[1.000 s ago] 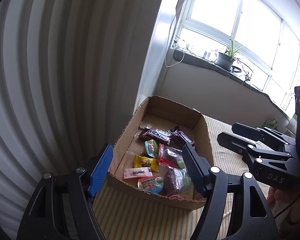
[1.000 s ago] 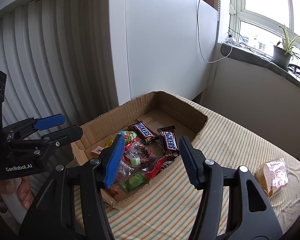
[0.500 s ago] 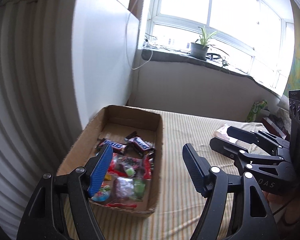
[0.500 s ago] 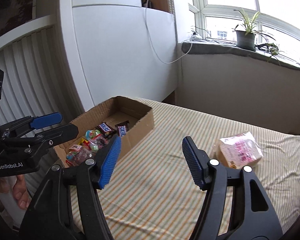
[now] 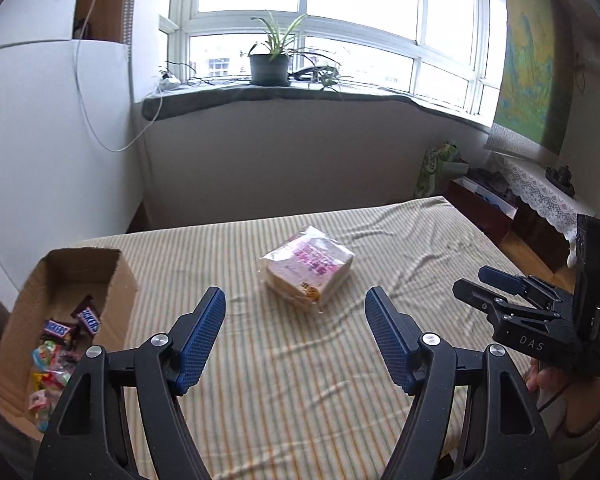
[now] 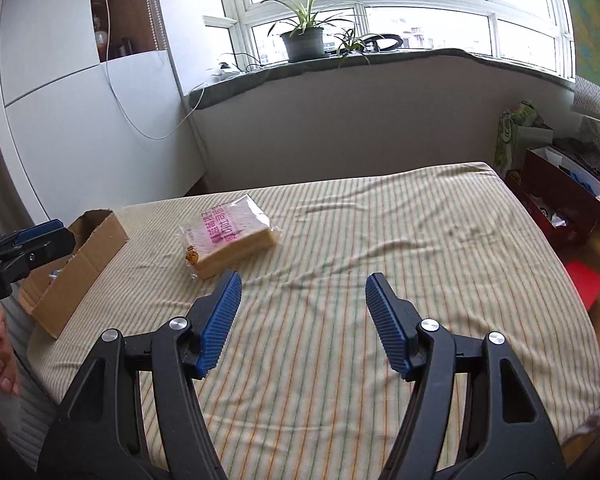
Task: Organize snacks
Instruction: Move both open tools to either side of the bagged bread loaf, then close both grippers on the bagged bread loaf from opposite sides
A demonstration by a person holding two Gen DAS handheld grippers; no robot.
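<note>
Snickers bars (image 5: 73, 322) legible in cardboard box (image 5: 121, 280), table's left end. Bagged bread (image 5: 309, 270), pink print unreadable, lies ahead of left gripper (image 5: 294, 320), untouched. Right gripper (image 6: 303, 308) also spread wide, empty.

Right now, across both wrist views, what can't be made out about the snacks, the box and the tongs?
- Cardboard box: right wrist view shows only its outer wall; contents hidden.
- Box contents: left wrist view, small candies too small to identify beyond two Snickers bars; the near end is cut off by the left tongs.
- Bread package: pink print too small to read.
- Right tongs: open, nothing held.
</note>
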